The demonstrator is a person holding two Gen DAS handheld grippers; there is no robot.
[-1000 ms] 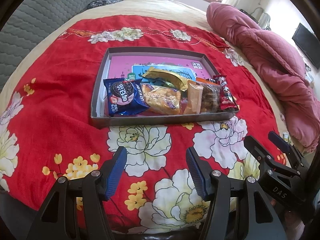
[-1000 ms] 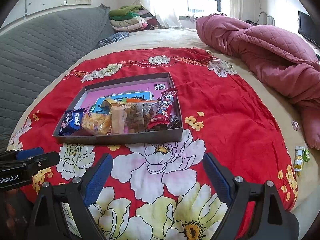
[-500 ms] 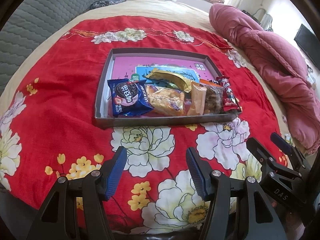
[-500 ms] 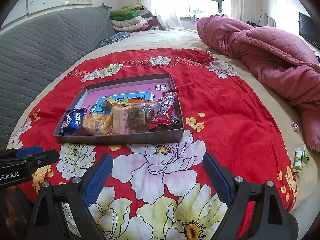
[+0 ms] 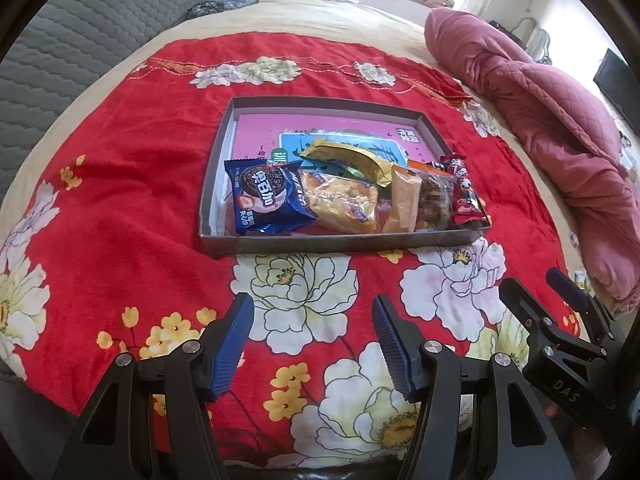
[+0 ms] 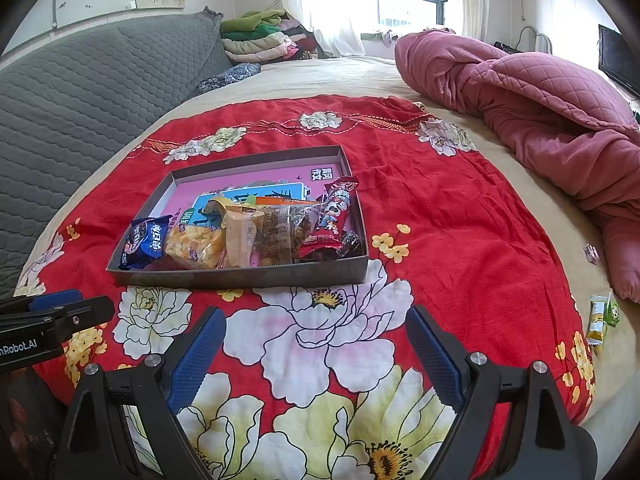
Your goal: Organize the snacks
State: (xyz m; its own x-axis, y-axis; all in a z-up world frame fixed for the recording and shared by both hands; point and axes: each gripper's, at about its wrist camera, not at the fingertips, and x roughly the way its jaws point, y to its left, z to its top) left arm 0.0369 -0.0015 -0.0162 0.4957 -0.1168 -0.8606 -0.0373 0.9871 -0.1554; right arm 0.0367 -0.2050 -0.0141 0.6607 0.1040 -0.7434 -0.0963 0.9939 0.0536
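Snacks (image 5: 344,196) sit gathered along the tray's (image 5: 340,242) near wall, so both grippers (image 5: 312,344) (image 6: 316,352) hover short with jaws released, grasping nothing.

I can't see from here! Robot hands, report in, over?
Left gripper open, empty. Right gripper open, empty. Snack packets lined up in tray. Nothing blocking, over.

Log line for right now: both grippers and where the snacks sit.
left gripper: open, empty | right gripper: open, empty | snack packets: in tray on red blanket | small packets: outside tray, bed edge
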